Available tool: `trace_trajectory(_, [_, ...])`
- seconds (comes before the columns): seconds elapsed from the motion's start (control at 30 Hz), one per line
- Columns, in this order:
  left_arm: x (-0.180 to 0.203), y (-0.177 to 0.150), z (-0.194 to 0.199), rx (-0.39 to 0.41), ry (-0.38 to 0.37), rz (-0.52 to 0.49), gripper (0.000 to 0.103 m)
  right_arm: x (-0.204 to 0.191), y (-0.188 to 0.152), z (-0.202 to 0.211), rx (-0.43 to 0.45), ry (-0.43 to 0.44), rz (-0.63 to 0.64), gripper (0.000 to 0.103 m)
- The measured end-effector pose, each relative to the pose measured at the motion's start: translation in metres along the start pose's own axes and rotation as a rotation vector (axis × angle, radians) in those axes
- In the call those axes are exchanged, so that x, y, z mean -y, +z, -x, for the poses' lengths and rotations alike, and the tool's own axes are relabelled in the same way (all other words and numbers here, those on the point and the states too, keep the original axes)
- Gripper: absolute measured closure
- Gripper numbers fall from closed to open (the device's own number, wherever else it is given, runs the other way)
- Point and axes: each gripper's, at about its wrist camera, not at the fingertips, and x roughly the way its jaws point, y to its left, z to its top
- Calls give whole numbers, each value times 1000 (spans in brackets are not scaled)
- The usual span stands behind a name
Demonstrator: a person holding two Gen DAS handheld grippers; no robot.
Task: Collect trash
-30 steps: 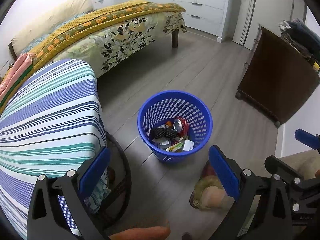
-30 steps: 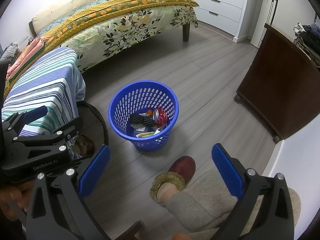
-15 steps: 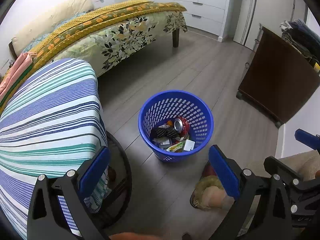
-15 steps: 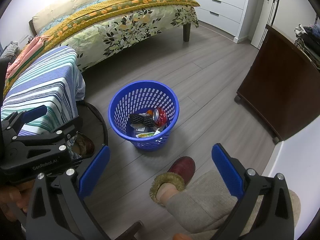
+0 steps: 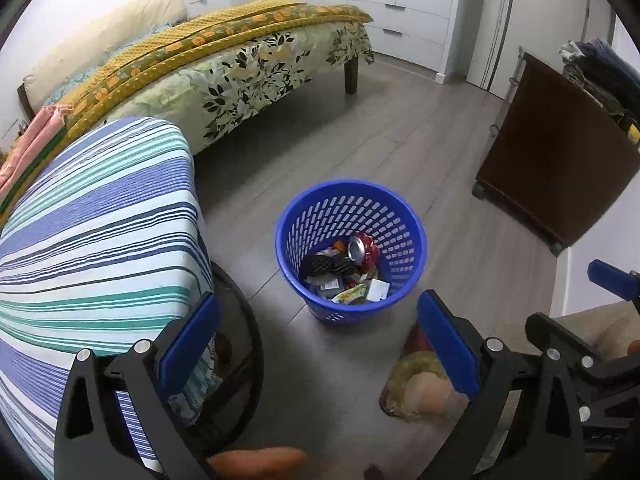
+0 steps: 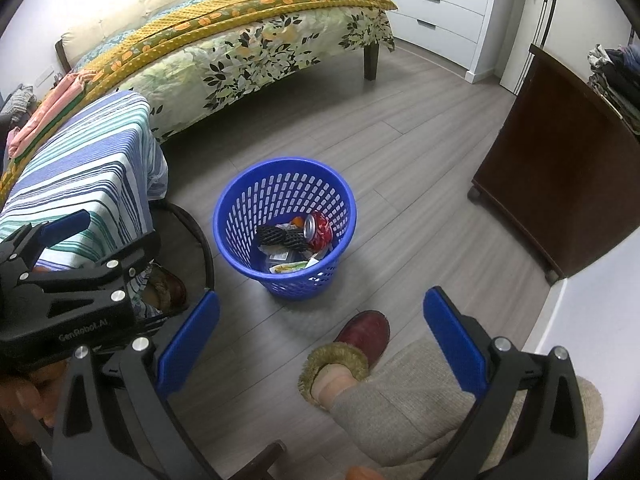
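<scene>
A blue mesh basket (image 5: 412, 236) stands on the grey wood floor; it also shows in the right wrist view (image 6: 344, 200). Inside lie a red can (image 5: 362, 248), black netting (image 5: 328, 265) and several wrappers. The can (image 6: 318, 227) shows in the right wrist view too. My left gripper (image 5: 318, 344) is open and empty, held above the floor in front of the basket. My right gripper (image 6: 320, 336) is open and empty, above the floor near the basket. The left gripper's body (image 6: 68, 280) shows at the left of the right wrist view.
A striped cloth-covered stand (image 5: 92, 220) is at the left. A bed with a floral cover (image 5: 240, 68) is behind. A dark wooden cabinet (image 5: 556, 164) stands at the right. The person's foot in a red slipper (image 6: 360, 340) is on the floor in front.
Both views have barely shifted. The grippers stay open and the basket has not moved.
</scene>
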Motion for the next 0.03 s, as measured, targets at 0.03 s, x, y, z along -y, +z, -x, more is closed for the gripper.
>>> trace_trajectory(0.03, [0,0,0,-3,-3,3,5,0,0,0,-1,-1,-1,5])
